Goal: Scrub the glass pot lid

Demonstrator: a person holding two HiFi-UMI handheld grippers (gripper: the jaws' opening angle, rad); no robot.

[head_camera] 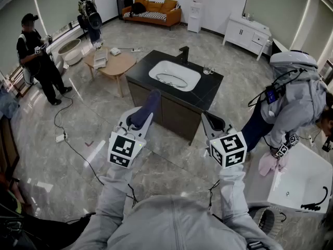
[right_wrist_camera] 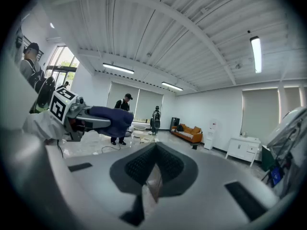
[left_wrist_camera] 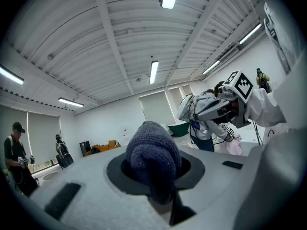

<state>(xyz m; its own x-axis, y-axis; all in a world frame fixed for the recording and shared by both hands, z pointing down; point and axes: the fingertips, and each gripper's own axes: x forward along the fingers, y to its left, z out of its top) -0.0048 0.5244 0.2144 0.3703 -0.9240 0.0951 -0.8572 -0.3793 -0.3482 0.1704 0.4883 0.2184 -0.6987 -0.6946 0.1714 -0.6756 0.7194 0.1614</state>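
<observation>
Both up: left gripper (head_camera: 142,116) clamps blue cloth (head_camera: 150,101), right gripper (head_camera: 208,118) jaws together; glass lid (head_camera: 170,79), faint ring, in sink (head_camera: 193,78) ahead, open floor (head_camera: 174,158) between.

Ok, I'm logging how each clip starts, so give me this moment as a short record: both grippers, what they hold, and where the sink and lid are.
left gripper: shut on a dark blue cloth
right gripper: jaws together, nothing between them
position: both held in the air, short of the counter
sink: white, set in the black counter top
lid: round rimmed thing lying in the sink, probably the lid; too small to be sure
scrubbing: not begun; cloth is nowhere near the sink
</observation>
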